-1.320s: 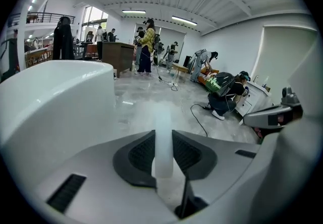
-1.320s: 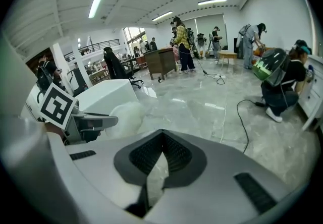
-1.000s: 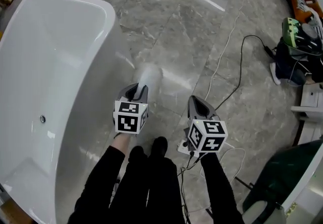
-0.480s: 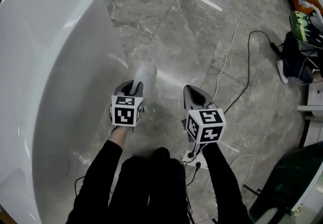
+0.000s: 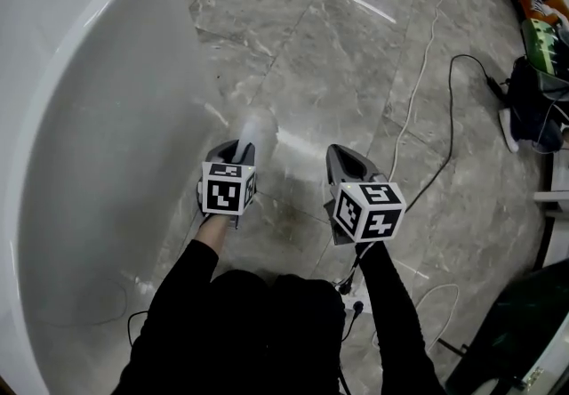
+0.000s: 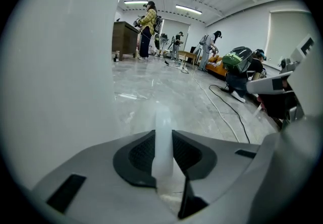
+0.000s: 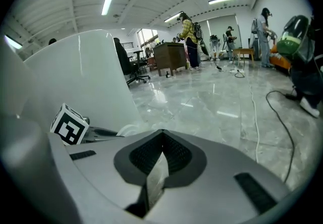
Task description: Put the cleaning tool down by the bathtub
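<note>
The white bathtub fills the left of the head view, and its outer wall rises just left of my left gripper. My left gripper is shut on the cleaning tool, a pale white piece that sticks out forward over the marble floor. In the left gripper view the tool's handle stands pinched between the jaws. My right gripper hovers to the right at the same height, jaws shut with nothing in them. From it I see the left gripper's cube beside the tub.
Grey marble floor stretches ahead. A white cable and a black cable trail across it on the right, near bags. A power strip lies by my feet. People stand far off by a desk.
The view has shifted closer to the tub, whose wall now takes up more of the left side. Both grippers hold nearly the same pose, and the tool stays gripped.
</note>
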Available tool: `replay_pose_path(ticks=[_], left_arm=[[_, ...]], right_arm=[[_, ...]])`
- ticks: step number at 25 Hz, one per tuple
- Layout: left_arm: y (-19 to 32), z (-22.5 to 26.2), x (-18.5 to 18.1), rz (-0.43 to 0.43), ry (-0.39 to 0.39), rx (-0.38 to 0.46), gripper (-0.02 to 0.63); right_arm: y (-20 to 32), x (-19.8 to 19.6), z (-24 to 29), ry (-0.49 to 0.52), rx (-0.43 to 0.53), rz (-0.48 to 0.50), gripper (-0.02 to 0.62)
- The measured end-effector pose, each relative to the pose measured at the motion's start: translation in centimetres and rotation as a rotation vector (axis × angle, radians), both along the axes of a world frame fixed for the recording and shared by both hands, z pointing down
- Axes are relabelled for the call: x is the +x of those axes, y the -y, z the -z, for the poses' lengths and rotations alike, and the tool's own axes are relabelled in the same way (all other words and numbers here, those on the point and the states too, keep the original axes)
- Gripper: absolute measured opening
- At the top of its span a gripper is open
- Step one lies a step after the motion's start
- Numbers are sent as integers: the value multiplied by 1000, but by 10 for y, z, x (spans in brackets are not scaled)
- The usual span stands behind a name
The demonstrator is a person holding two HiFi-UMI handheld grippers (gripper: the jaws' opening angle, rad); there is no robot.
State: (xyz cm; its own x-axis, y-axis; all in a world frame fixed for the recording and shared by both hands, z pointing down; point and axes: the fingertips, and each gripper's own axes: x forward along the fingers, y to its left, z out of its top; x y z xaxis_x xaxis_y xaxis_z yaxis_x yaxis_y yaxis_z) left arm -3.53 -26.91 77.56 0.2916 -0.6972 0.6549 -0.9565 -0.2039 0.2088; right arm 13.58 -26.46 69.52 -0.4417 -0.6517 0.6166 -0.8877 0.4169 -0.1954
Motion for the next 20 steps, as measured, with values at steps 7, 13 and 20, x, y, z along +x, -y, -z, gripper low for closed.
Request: replay_pose_path(ticks=[7, 13, 20], left_arm=[[10, -29, -3, -3, 24, -20, 94], [17, -51, -4, 18, 16, -55, 94], [20, -77, -4, 16, 40, -96, 94]], right_arm=[[12, 1, -18, 25, -24, -30, 0], [15, 5, -30, 12, -34, -26, 0], [18, 6, -39, 9, -36, -22, 0]])
